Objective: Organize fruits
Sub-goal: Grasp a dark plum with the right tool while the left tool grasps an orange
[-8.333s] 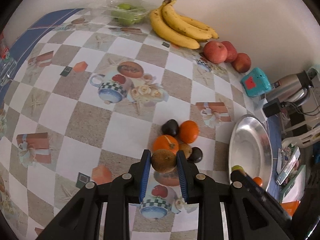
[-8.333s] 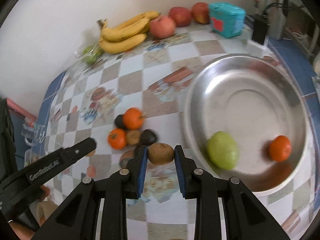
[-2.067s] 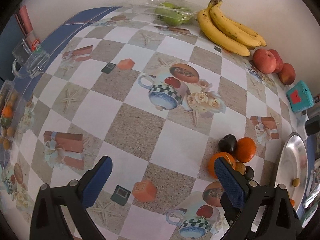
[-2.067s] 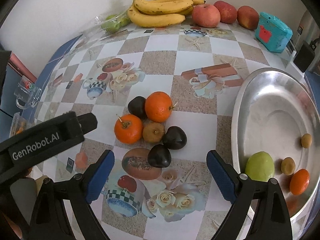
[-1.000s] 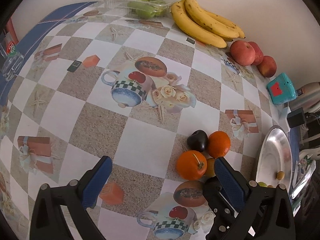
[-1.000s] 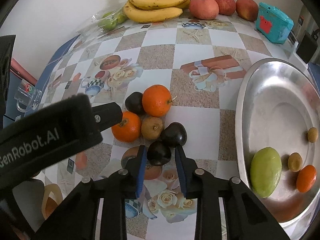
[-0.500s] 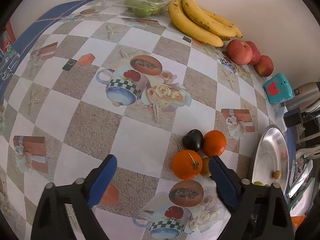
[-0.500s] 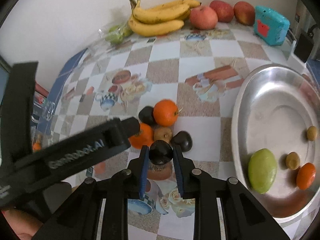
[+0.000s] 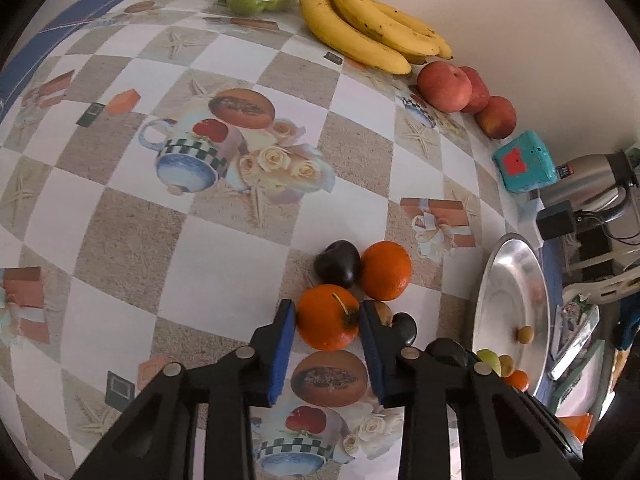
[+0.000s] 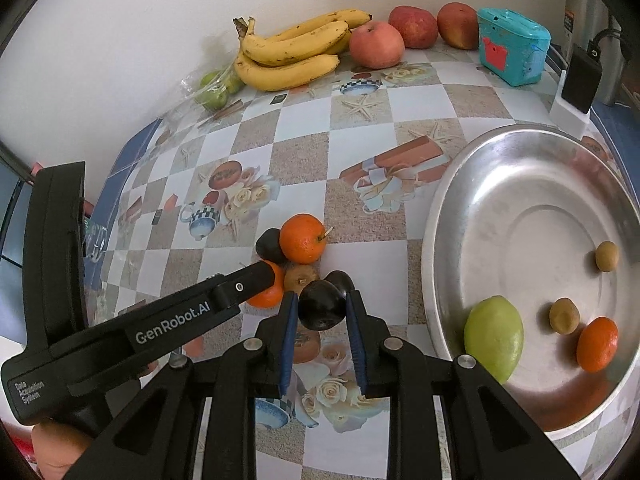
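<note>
My left gripper is shut on an orange in the fruit cluster on the checked tablecloth. Behind it lie a dark plum and a second orange; a kiwi and another plum are partly hidden by my right finger. My right gripper is shut on a dark plum, held a little above the cloth, left of the steel plate. The plate holds a green fruit, a small orange and two small brown fruits.
Bananas, three red apples and bagged green fruit line the back wall. A teal box, a black charger and a steel flask stand at the back right. The left gripper's body crosses the right view.
My left gripper has moved in and closed on the near orange. My right gripper keeps the plum and has lifted it slightly away from the cluster.
</note>
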`<state>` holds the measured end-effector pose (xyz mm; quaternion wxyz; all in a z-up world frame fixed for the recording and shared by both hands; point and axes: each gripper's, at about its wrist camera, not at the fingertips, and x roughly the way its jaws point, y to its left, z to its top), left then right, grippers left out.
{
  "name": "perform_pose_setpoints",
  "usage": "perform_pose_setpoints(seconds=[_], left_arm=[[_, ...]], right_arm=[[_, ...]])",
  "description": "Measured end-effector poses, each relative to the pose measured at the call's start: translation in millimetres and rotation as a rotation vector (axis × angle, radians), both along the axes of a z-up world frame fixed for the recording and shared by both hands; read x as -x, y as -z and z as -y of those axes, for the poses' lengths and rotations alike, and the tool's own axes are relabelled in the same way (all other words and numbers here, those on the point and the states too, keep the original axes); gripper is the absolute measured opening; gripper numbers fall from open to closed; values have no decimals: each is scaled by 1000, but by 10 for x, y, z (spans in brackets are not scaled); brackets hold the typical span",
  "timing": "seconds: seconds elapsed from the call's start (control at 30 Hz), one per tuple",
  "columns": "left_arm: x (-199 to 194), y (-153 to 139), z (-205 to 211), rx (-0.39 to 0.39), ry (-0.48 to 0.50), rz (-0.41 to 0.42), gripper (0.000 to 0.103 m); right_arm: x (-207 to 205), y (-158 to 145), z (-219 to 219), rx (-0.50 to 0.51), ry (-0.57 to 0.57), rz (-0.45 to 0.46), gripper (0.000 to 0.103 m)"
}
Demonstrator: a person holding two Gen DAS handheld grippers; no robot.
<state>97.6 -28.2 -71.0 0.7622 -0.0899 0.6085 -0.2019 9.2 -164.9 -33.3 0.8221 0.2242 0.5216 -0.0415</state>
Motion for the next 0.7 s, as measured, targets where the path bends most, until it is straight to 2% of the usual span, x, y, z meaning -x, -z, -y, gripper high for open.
perform_pose_setpoints(seconds=[0.33, 0.7], left_arm=[[-36, -35, -113, 24, -51, -4, 34], [-42, -305, -202, 71, -87, 68, 33]], right_arm=[[5, -16, 1, 0, 5, 2, 25], [77, -120, 116, 5, 44, 30, 25]])
